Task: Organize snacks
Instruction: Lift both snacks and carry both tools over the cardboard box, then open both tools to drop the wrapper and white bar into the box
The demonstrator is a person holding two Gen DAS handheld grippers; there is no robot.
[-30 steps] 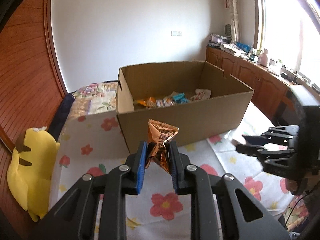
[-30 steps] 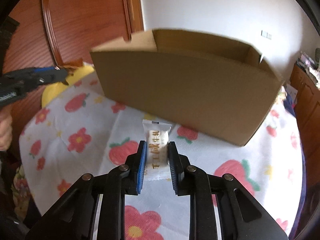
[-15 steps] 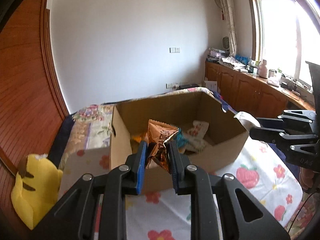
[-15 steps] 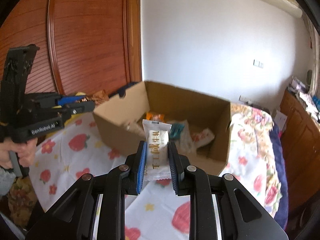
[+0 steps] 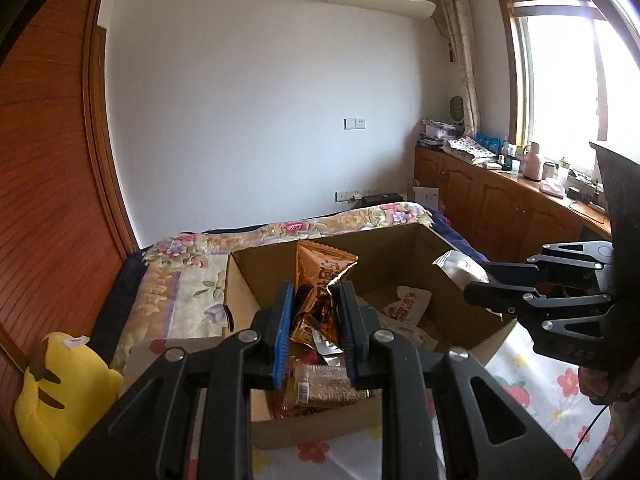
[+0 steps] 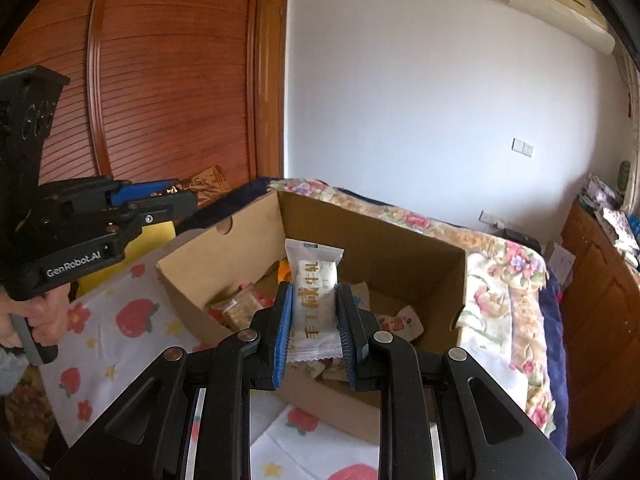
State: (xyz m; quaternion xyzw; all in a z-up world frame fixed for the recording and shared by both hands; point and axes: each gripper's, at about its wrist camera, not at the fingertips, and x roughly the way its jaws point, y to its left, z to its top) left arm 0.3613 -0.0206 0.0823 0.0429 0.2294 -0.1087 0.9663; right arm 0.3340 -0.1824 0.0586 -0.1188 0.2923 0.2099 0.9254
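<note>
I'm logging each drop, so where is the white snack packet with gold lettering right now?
The white snack packet is clamped upright in the right gripper, held over the open brown cardboard box of snacks.

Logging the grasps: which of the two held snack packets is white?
The white packet with gold characters, in the right gripper; the left gripper grips a crinkled orange packet.

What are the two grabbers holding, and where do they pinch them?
The left gripper pinches a crinkly orange foil snack packet by its lower half. The right gripper pinches a white plastic candy packet across its middle, both above the open cardboard box.
</note>
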